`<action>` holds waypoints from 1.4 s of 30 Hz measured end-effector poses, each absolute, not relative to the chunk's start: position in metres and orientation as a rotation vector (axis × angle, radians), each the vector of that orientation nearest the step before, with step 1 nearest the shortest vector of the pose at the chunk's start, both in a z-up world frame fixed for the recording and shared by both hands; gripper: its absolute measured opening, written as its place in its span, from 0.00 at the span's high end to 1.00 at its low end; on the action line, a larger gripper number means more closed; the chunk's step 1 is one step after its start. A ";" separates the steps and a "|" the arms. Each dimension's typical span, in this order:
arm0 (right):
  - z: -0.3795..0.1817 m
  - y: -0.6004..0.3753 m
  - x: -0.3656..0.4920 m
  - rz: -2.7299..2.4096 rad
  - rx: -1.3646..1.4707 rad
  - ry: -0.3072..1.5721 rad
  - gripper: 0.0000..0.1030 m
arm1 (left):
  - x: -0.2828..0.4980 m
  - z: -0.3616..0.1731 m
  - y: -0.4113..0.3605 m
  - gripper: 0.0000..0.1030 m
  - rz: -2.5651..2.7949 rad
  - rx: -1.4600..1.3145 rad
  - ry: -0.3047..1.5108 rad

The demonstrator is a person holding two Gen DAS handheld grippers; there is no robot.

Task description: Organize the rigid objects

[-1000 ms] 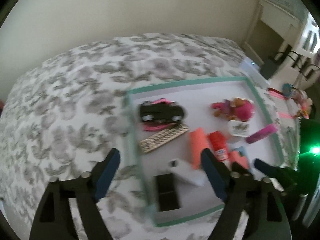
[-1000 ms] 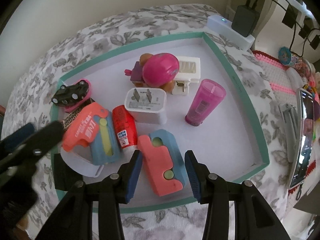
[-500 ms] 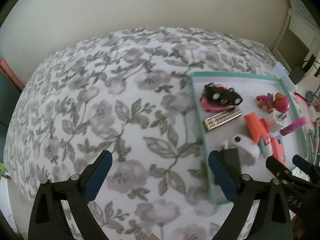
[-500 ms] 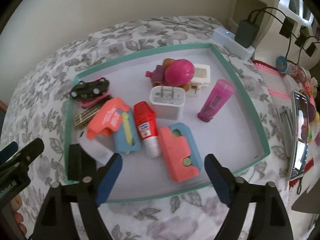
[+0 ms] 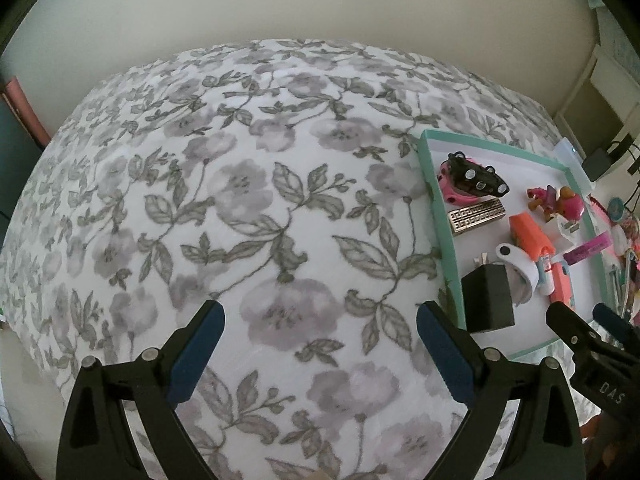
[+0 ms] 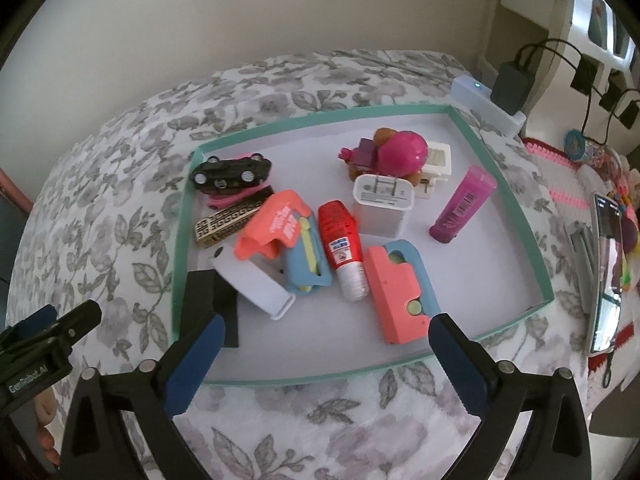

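Both grippers, left gripper (image 5: 318, 340) and right gripper (image 6: 325, 346), gape empty (right's jaws just widened); only right sees phone (image 6: 607, 272).

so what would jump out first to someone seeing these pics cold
The teal-rimmed tray on the floral bedspread, crowded with small bright things. A pink-helmeted toy figure stands near its far side, a red-capped bottle lies mid-tray, and a toy car lies upside down in the far left corner. Both grippers hang open and empty.
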State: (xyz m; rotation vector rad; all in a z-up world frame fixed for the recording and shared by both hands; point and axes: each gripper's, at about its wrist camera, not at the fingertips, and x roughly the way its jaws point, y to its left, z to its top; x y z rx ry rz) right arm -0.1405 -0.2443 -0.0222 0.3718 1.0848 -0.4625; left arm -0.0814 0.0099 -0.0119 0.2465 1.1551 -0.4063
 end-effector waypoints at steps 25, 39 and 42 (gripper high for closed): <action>-0.017 -0.225 -0.134 -0.429 0.294 1.101 0.00 | -0.088 -0.007 0.011 0.06 -0.351 0.317 1.136; -0.019 -0.226 -0.134 -0.427 0.298 1.106 0.00 | -0.087 -0.009 0.012 0.06 -0.324 0.317 1.145; -0.019 -0.227 -0.133 -0.427 0.297 1.106 0.00 | -0.087 -0.009 0.012 0.06 -0.319 0.317 1.146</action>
